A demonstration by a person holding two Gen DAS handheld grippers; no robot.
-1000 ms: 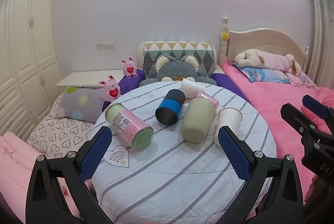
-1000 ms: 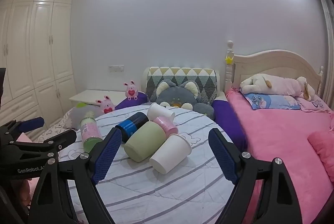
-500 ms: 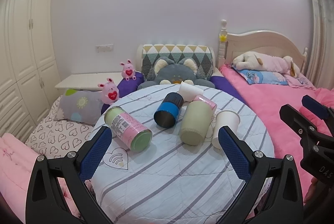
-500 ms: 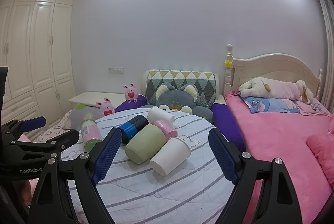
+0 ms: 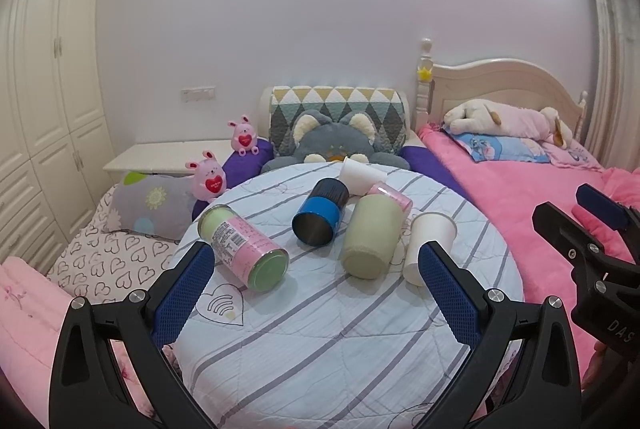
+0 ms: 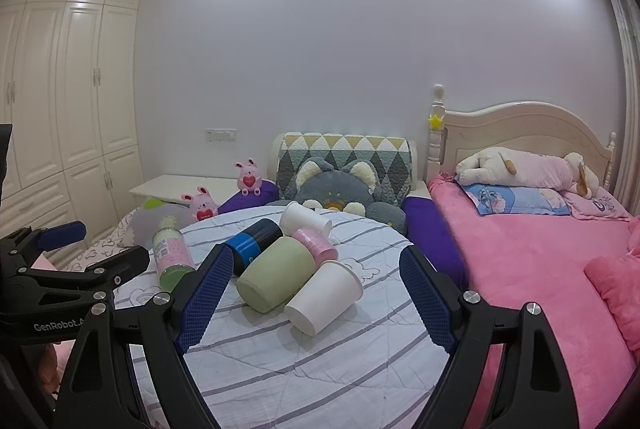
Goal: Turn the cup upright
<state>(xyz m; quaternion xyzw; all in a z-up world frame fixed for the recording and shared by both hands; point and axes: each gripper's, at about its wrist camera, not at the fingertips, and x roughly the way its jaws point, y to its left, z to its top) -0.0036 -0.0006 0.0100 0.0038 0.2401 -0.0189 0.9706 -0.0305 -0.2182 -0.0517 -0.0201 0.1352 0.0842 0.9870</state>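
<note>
Several cups lie on their sides on a round table with a striped cloth (image 5: 340, 341) (image 6: 320, 361). There is a pale green cup (image 5: 372, 241) (image 6: 280, 275), a white paper cup (image 5: 428, 243) (image 6: 324, 303), a blue and black cup (image 5: 320, 215) (image 6: 254, 243), a pink cup (image 5: 390, 193) (image 6: 316, 245), a second white cup (image 5: 360, 175) (image 6: 304, 219) and a pink and green labelled can (image 5: 244, 249) (image 6: 172, 255). My left gripper (image 5: 316, 293) is open and empty, short of the cups. My right gripper (image 6: 316, 305) is open and empty, with the white paper cup between its fingers in the view.
A pink bed (image 6: 532, 269) with plush toys stands on the right. A grey cat cushion (image 5: 332, 145) and pink bunny toys (image 5: 208, 177) lie behind the table. A heart-print bedding (image 5: 108, 261) is on the left. White wardrobes (image 6: 60, 89) line the left wall.
Both grippers have drawn back a little from the table, so the cups look smaller and lower. The cups have not moved. Both grippers stay open.
</note>
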